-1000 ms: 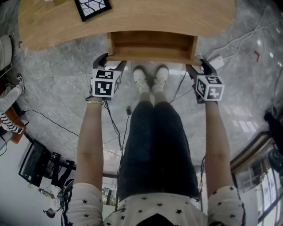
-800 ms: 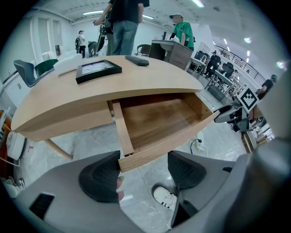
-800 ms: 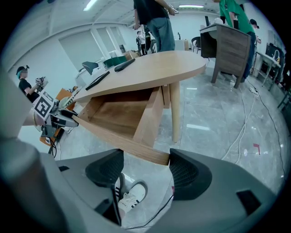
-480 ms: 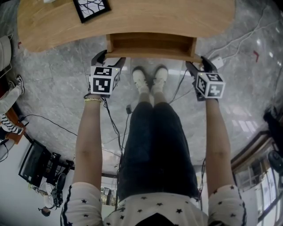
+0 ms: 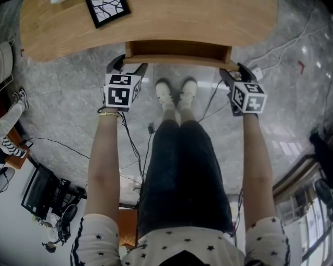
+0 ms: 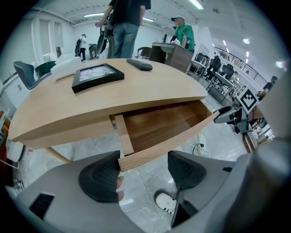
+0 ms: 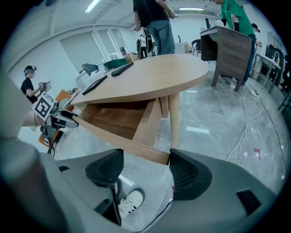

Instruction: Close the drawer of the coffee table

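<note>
**At the drawer's two front corners, jaws open and set to push**

Under the curved wooden counter (image 5: 156, 23) of the coffee table, the drawer (image 5: 177, 52) stands partly out towards the person, and a strip of its empty wooden bottom shows. Its front board runs crosswise, left to right, and spans the gap between the two grippers. The way home lies straight ahead of both of them, away from the person and in under the counter.

The left gripper (image 5: 127, 65) sits at the board's left end. In the left gripper view its jaws (image 6: 143, 170) stand wide apart and grip nothing. The corner of the drawer (image 6: 159, 127) lies between them, close against the left pad. I cannot tell whether it is touching.

The right gripper (image 5: 231, 70) mirrors this at the right end. In the right gripper view its jaws (image 7: 143, 170) are likewise spread and hold nothing. The end of the drawer (image 7: 118, 116) reaches in between them, hard by the right pad.

Neither hand is nearer than the other; each meets its own corner. Both arms reach out nearly straight and parallel, either side of the person's legs, with the marker cubes facing up.

By my reading the closing is part done. An even, level shove from both ends should keep the long board square to its runners, whereas uneven pressure could skew and jam it.

A black picture frame (image 5: 109, 9) lies on the counter, well clear of the drawer.
</note>
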The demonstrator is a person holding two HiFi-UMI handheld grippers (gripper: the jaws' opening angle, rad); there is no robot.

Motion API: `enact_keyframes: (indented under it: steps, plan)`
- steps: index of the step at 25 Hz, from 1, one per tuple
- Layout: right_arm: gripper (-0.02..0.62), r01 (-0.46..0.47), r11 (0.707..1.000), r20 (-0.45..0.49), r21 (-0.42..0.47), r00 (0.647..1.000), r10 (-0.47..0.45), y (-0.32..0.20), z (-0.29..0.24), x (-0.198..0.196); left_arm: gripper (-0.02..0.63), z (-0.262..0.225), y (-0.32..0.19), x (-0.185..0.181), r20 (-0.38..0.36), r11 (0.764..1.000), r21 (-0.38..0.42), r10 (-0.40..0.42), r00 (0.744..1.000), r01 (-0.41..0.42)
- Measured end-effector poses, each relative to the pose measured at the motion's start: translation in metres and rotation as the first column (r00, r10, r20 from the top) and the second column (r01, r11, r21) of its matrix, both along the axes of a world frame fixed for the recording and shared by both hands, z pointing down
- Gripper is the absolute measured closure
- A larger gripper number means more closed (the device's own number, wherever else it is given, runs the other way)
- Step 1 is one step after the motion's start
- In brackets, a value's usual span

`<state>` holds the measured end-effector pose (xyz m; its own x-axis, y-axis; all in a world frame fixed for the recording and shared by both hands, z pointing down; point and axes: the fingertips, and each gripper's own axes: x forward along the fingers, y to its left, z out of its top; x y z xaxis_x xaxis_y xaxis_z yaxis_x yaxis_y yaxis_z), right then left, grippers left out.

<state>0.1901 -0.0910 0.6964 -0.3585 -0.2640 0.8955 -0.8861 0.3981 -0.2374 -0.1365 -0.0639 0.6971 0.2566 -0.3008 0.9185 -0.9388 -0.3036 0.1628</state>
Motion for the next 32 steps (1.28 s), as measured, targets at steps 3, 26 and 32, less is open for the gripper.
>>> enact_keyframes:
  steps: [3, 26, 32]
  plan:
    - [0.285, -0.003, 1.000, 0.001, 0.005, 1.000, 0.003, -0.003, 0.000, 0.000, 0.282, 0.000, -0.003, 0.000, -0.001, 1.000, 0.001, -0.001, 1.000, 0.001]
    - [0.285, -0.010, 0.999, 0.017, 0.042, 1.000, 0.009, -0.036, -0.001, -0.003, 0.282, -0.001, -0.035, -0.003, -0.008, 1.000, 0.020, -0.021, 1.000, 0.021]
    - [0.285, -0.012, 0.999, 0.022, 0.051, 1.000, 0.011, -0.043, -0.001, -0.004, 0.282, 0.000, -0.041, -0.003, -0.010, 0.999, 0.021, -0.027, 1.000, 0.027]
